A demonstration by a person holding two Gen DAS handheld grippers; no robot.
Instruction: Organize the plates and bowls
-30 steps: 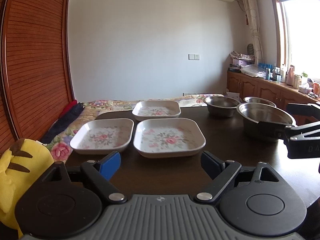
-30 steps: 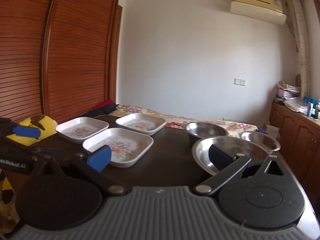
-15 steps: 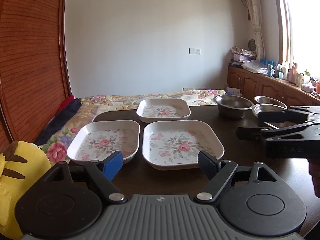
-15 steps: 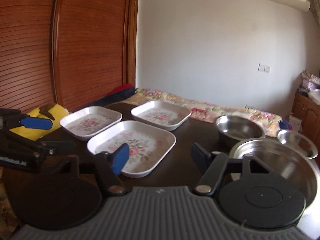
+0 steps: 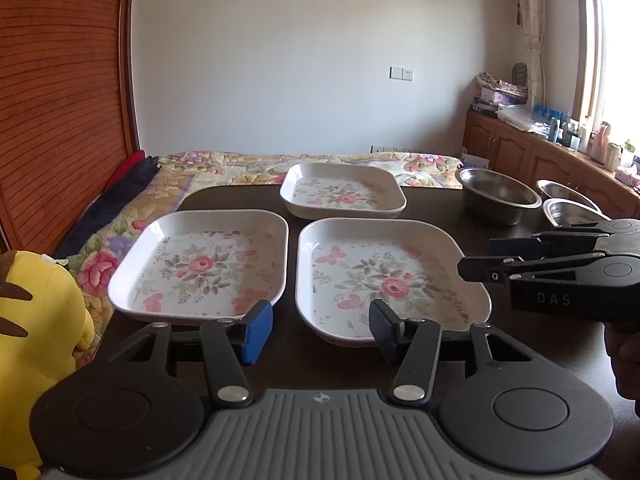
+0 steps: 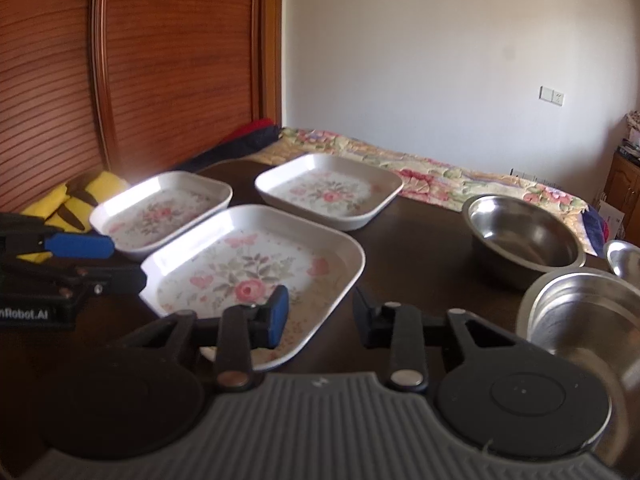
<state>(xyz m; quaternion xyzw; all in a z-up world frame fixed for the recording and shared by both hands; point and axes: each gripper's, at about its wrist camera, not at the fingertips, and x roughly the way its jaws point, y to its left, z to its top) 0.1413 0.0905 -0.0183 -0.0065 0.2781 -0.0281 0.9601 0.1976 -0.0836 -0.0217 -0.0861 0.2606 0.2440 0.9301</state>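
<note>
Three white square plates with pink flower prints lie on the dark table [image 5: 436, 206]: a left plate [image 5: 200, 264], a near right plate [image 5: 392, 280] and a far plate [image 5: 344, 194]. Steel bowls stand at the right: one deep bowl [image 5: 498, 198], a small bowl [image 5: 568, 194] and a big bowl [image 6: 584, 316]. My left gripper [image 5: 320, 332] is open and empty, just short of the two near plates. My right gripper [image 6: 320, 314] is open and empty over the near right plate's [image 6: 256, 268] front corner, left of the big bowl.
A yellow plush toy [image 5: 36, 320] sits off the table's left edge. A bed with a flowered quilt [image 5: 240, 168] lies behind the table, and a wooden wardrobe [image 5: 60, 100] stands at the left. A hand [image 5: 628, 360] holds the right gripper.
My right gripper swung left from the big steel bowl to the near right plate. My left gripper came closer to the plates. Both pairs of fingers stand closer together than before.
</note>
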